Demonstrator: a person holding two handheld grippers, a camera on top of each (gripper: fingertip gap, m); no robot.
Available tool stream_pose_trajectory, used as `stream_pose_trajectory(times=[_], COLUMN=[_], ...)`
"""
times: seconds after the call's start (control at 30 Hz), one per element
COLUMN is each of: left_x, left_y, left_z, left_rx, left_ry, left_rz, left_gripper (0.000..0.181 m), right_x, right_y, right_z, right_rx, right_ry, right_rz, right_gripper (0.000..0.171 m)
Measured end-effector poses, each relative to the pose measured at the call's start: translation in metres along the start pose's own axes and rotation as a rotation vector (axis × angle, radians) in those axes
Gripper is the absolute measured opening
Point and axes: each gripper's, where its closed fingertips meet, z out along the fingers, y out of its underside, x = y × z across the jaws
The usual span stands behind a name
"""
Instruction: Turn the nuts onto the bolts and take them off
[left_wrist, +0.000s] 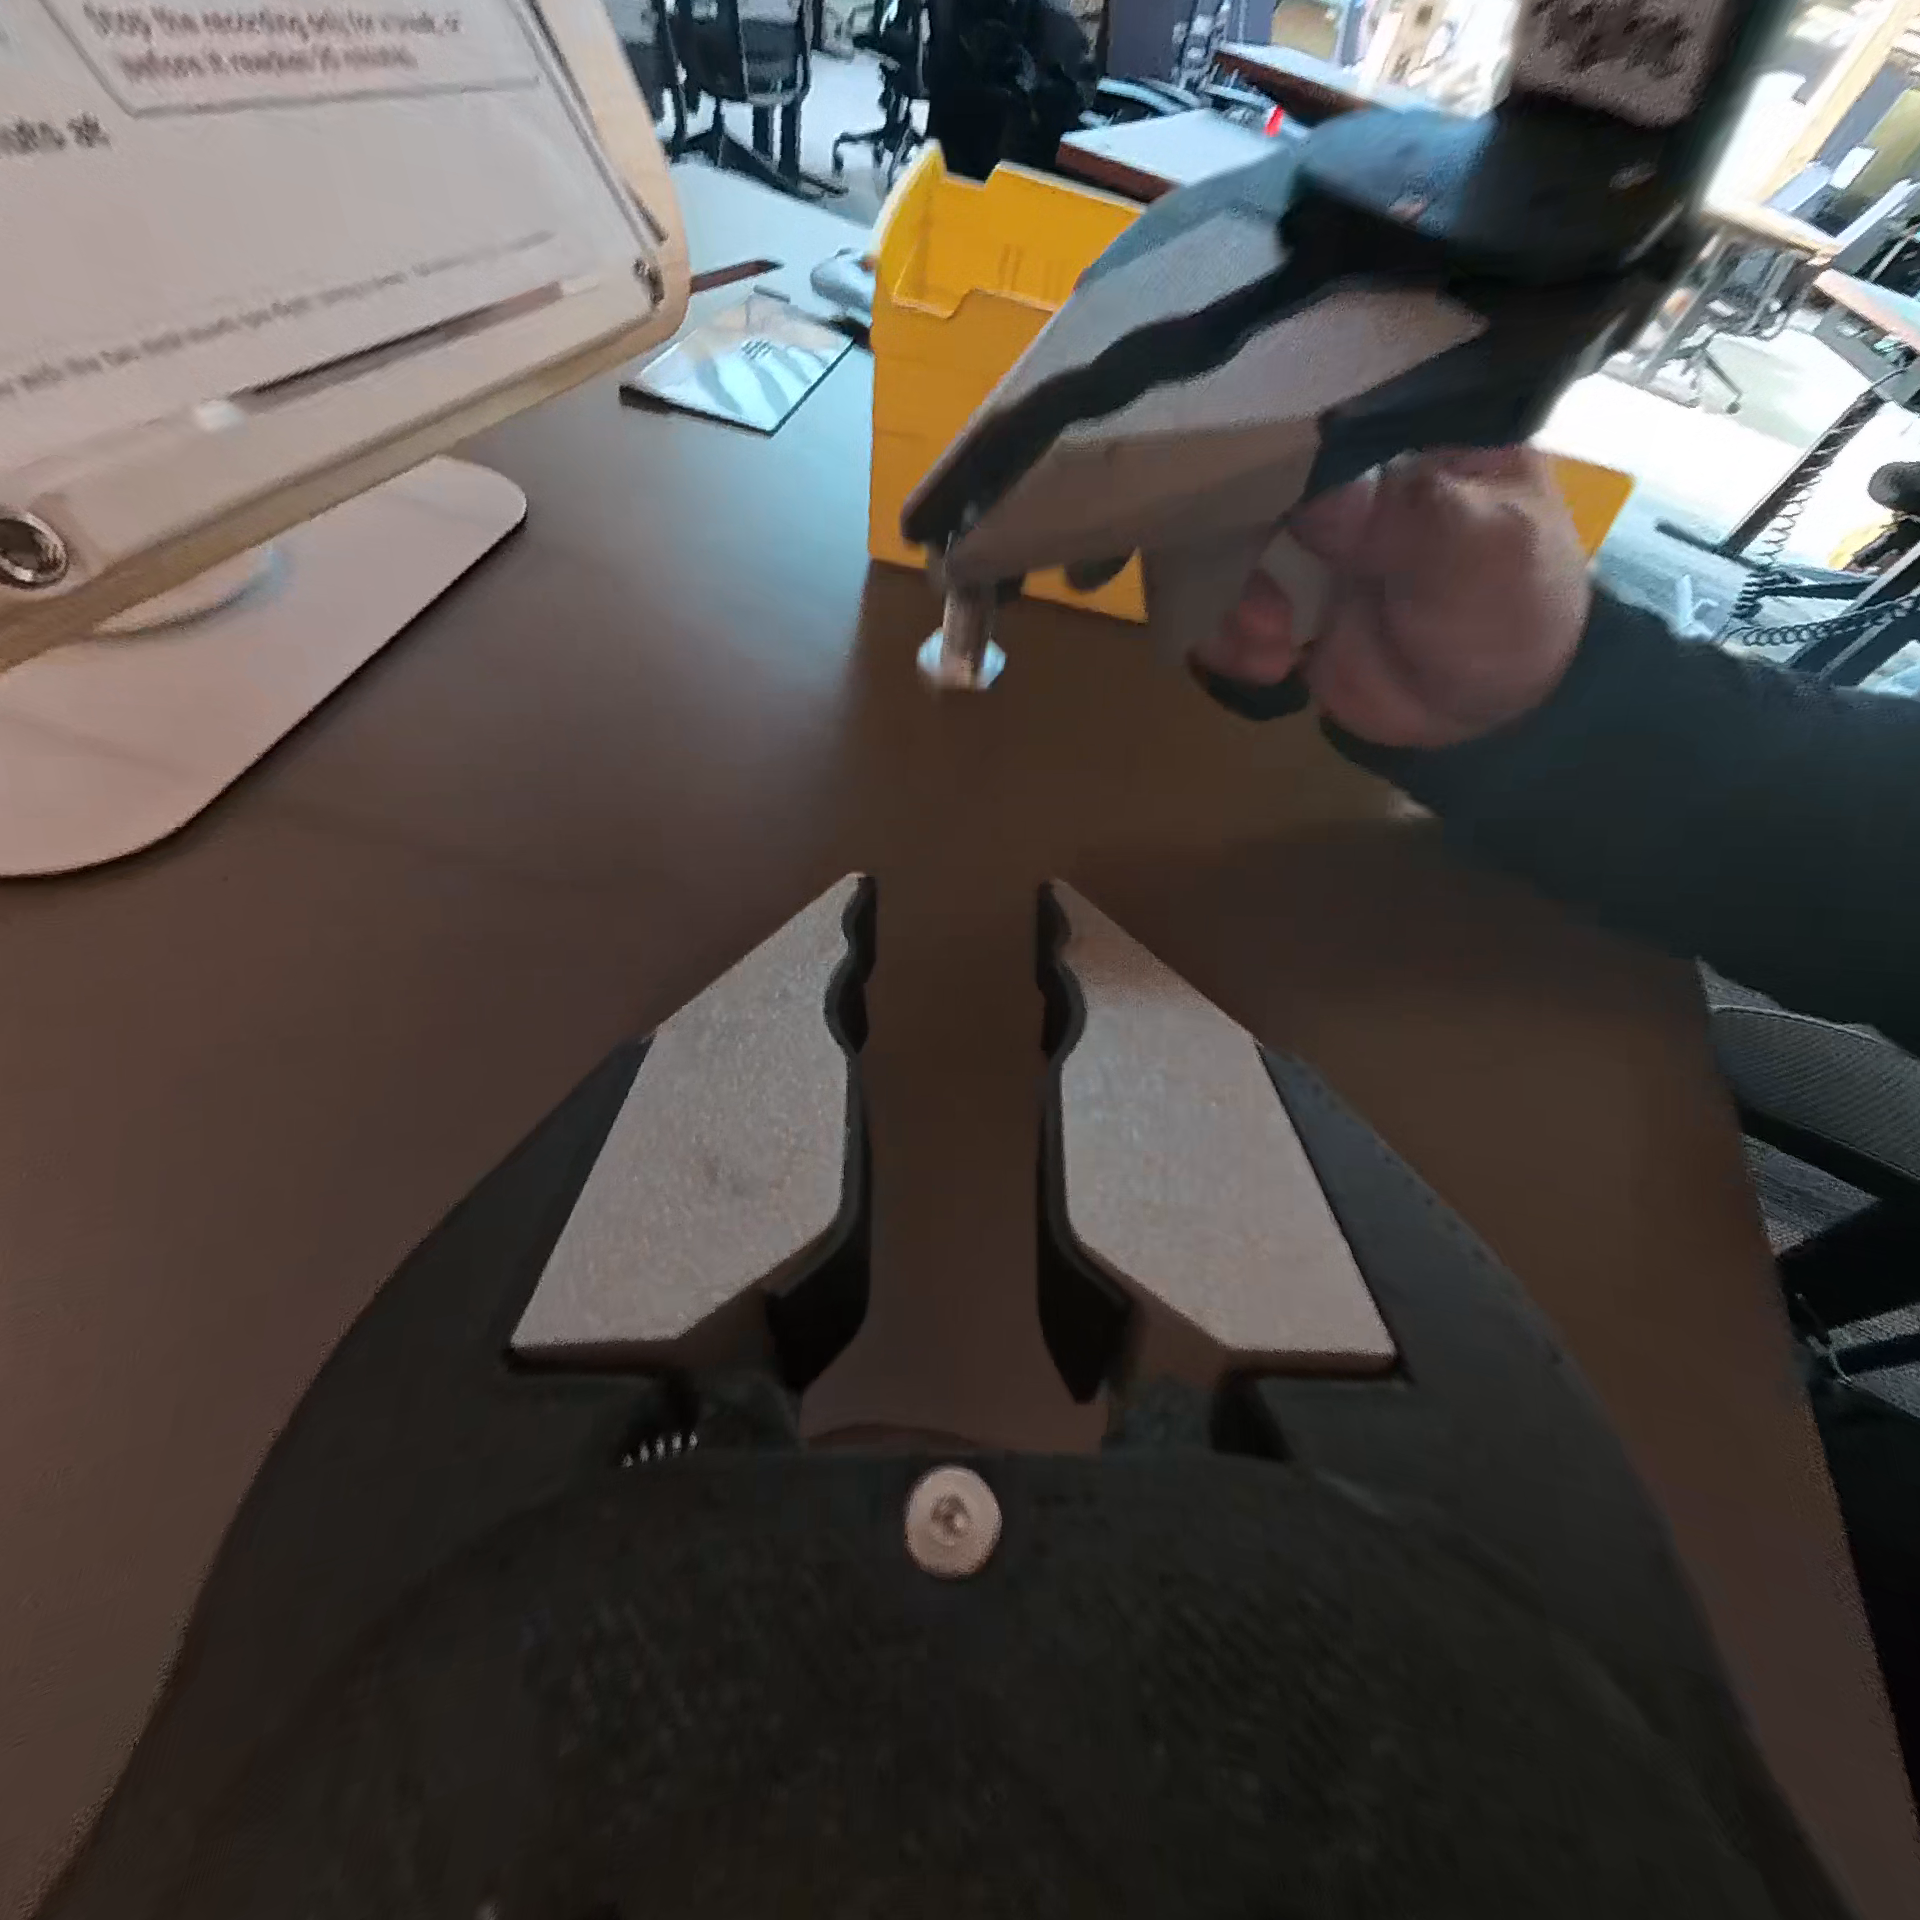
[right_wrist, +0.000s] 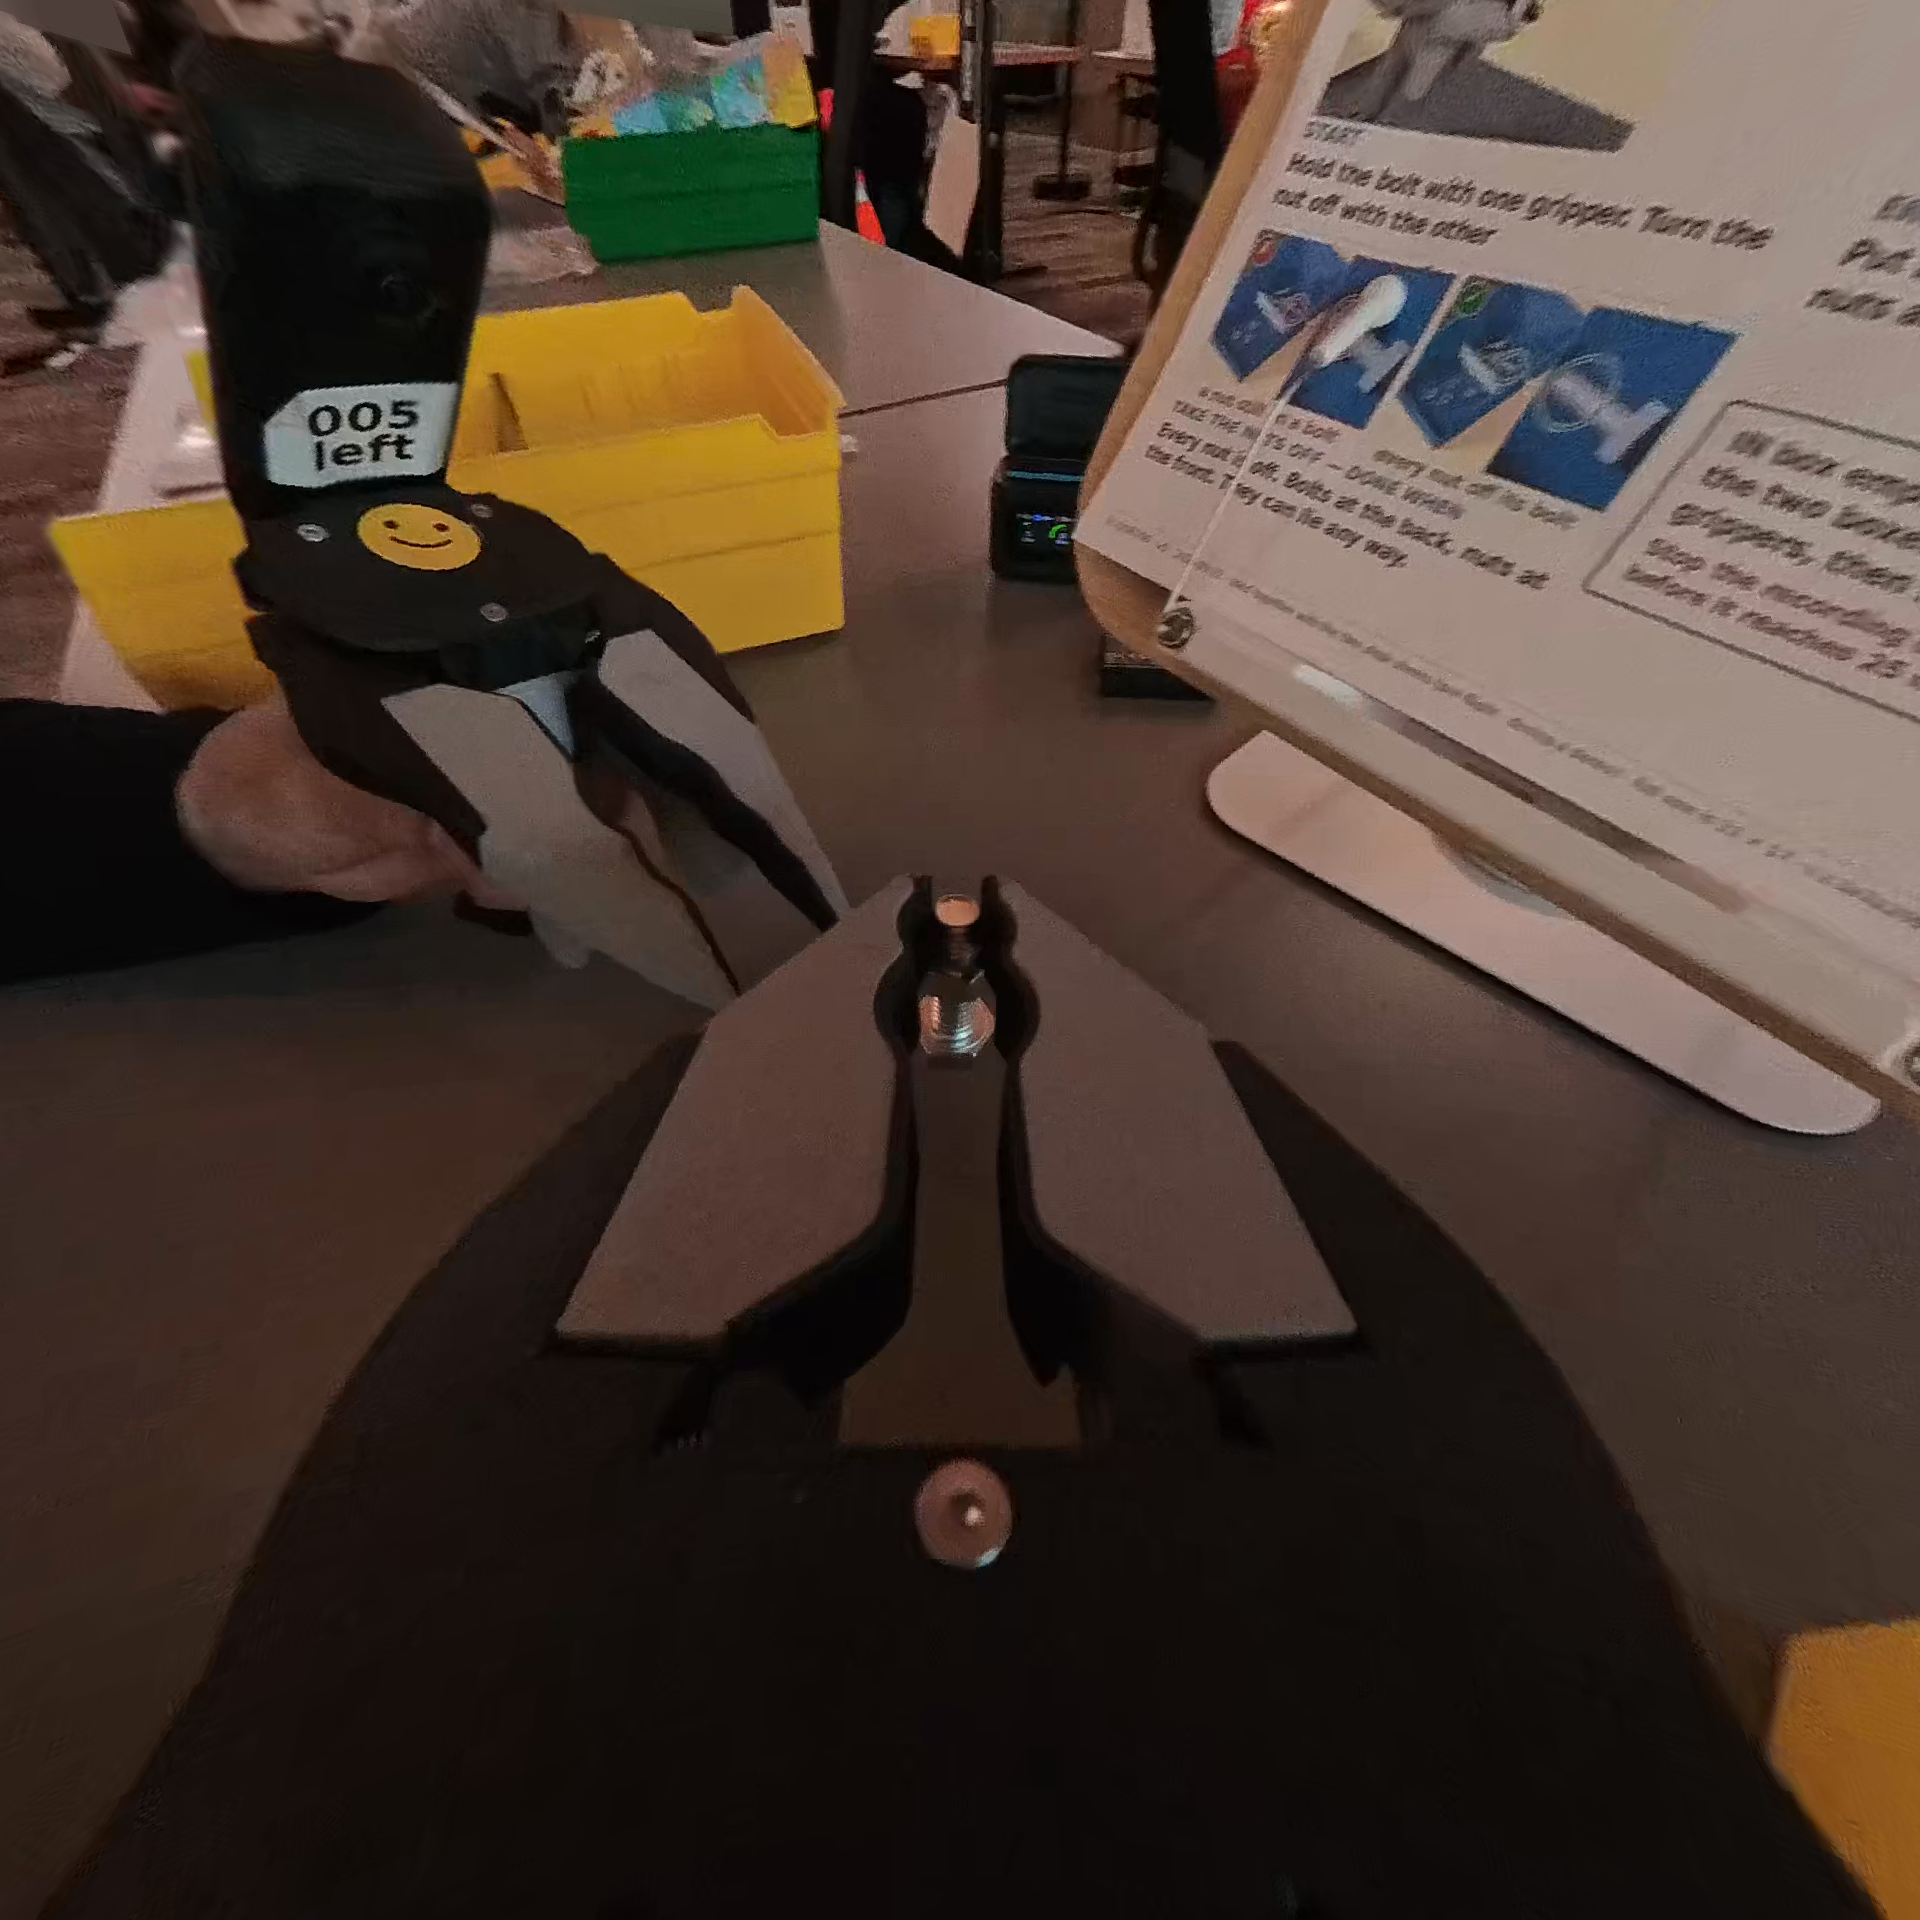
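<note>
Dark brown counter carries a yellow plastic bin; in front of it the right gripper pinches a small silver steel bolt with hex nut threaded on, head down near the counter. Left gripper hangs empty, jaws spread. Judgement: rigid, light, slippery metal; grip nut across its flats, bolt by the shank.

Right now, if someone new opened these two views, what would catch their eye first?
Most striking is the bolt with a nut on it, clamped at the tips of the right gripper above the dark table. Next is the left gripper, open and empty, close beside it. Behind stand a yellow bin and a tilted instruction board on a white stand.
</note>
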Motion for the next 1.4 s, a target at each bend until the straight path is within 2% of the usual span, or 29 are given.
stream_pose_trajectory(times=[0.13,0.3,0.37,0.43,0.53,0.7,0.83,0.93,1.03,1.1,1.17,1.23,1.3,1.4], left_x=[-0.006,-0.011,-0.009,-0.007,-0.005,-0.003,-0.003,-0.003,-0.006,-0.006,-0.005,-0.003,-0.003,-0.005], left_y=[0.010,0.012,0.013,0.014,0.016,0.020,0.022,0.019,0.020,0.023,0.025,0.022,0.020,0.018], left_z=[0.003,0.002,0.003,0.004,0.006,0.008,0.009,0.007,0.007,0.008,0.010,0.009,0.007,0.004], left_rx=[-0.050,-0.068,-0.073,-0.080,-0.097,-0.119,-0.126,-0.113,-0.125,-0.140,-0.147,-0.130,-0.121,-0.115], left_ry=[-0.018,-0.061,-0.057,-0.050,-0.049,-0.044,-0.042,-0.043,-0.062,-0.059,-0.052,-0.051,-0.058,-0.077], left_rz=[-0.013,-0.023,-0.027,-0.022,-0.007,0.002,-0.004,0.004,0.020,0.011,-0.004,-0.001,0.003,0.009], left_gripper=[0.027,0.027,0.027,0.028,0.028,0.028,0.028,0.028,0.029,0.030,0.030,0.029,0.028,0.028], right_x=[0.010,0.027,0.043,0.066,0.093,0.104,0.109,0.116,0.124,0.118,0.095,0.064,0.027,0.001], right_y=[-0.017,-0.066,-0.065,-0.048,-0.003,0.079,0.127,0.134,0.084,0.043,0.006,-0.019,-0.025,-0.011], right_z=[-0.025,-0.107,-0.143,-0.176,-0.215,-0.243,-0.239,-0.232,-0.222,-0.211,-0.183,-0.143,-0.097,-0.039], right_rx=[-0.057,-0.053,-0.119,-0.220,-0.405,-0.740,-0.913,-0.944,-0.779,-0.661,-0.520,-0.382,-0.290,-0.226], right_ry=[0.132,0.343,0.429,0.519,0.609,0.637,0.586,0.592,0.686,0.726,0.660,0.522,0.319,0.168], right_rz=[-0.035,-0.104,-0.082,-0.029,0.073,0.196,0.307,0.322,0.195,0.105,0.052,0.014,0.026,0.057], right_gripper=[0.006,0.006,0.005,0.005,0.005,0.006,0.006,0.001,0.005,0.019,0.028,0.043,0.063,0.066])
